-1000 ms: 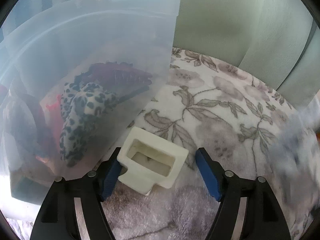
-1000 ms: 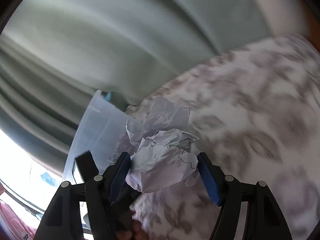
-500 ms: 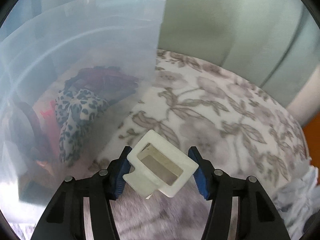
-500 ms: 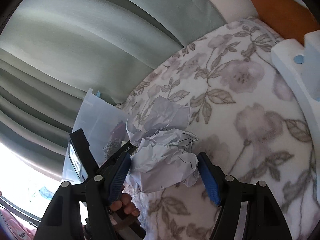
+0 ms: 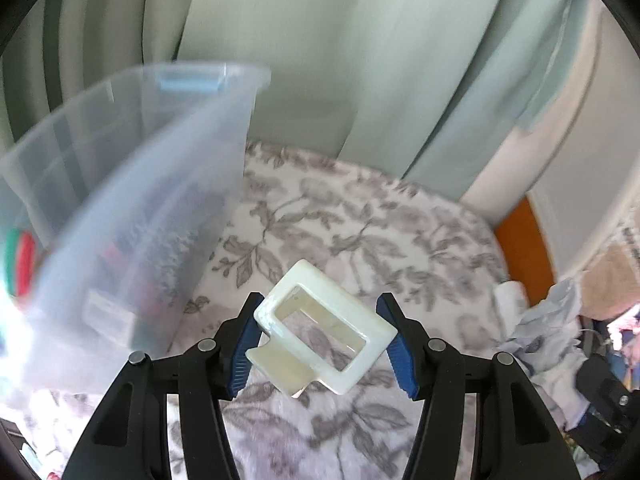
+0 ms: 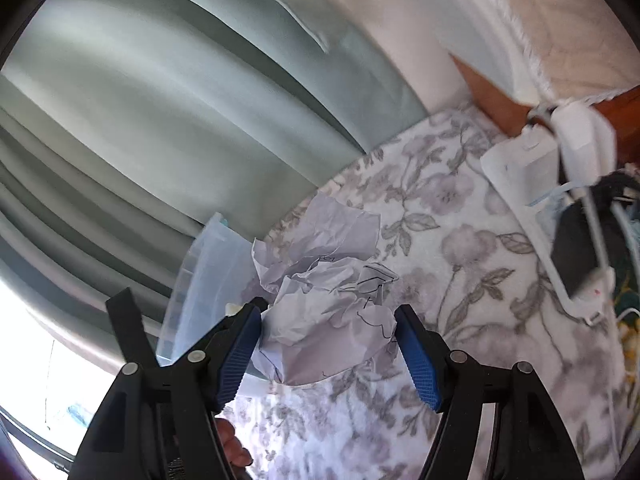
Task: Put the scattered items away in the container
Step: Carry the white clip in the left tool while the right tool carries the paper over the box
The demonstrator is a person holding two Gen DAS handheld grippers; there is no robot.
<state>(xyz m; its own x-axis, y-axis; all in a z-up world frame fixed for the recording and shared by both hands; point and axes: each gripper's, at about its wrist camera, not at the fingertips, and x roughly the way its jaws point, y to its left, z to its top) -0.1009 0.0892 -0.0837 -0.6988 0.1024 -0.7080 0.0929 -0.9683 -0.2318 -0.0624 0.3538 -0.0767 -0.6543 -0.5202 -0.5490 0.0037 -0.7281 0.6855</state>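
Both hands are loaded and the carry to the container [image 5: 132,216] is on. The left gripper [image 5: 322,346] has its jaws clamped on a white plastic frame piece [image 5: 324,332], one blue pad against each end, and the piece hangs clear above the floral blanket [image 5: 360,216], just right of the container's near wall. The right gripper [image 6: 328,346] has its jaws closed on a ball of crumpled paper [image 6: 324,300], both pads pressing its sides; from this view the container [image 6: 200,280] sits to the left and beyond the paper.

The clear tub already holds things, though through the blurred wall it is hard to tell what beyond red and green patches.

The left gripper tilts down, looking past the container's right side, not over its open top. The right gripper tilts down too, with a hand [image 6: 232,448] showing below its left finger.

Next, each load probably needs lifting above the container's rim and bringing over the opening before the jaws let go. The paper is light and springy, so it may catch on a pad.
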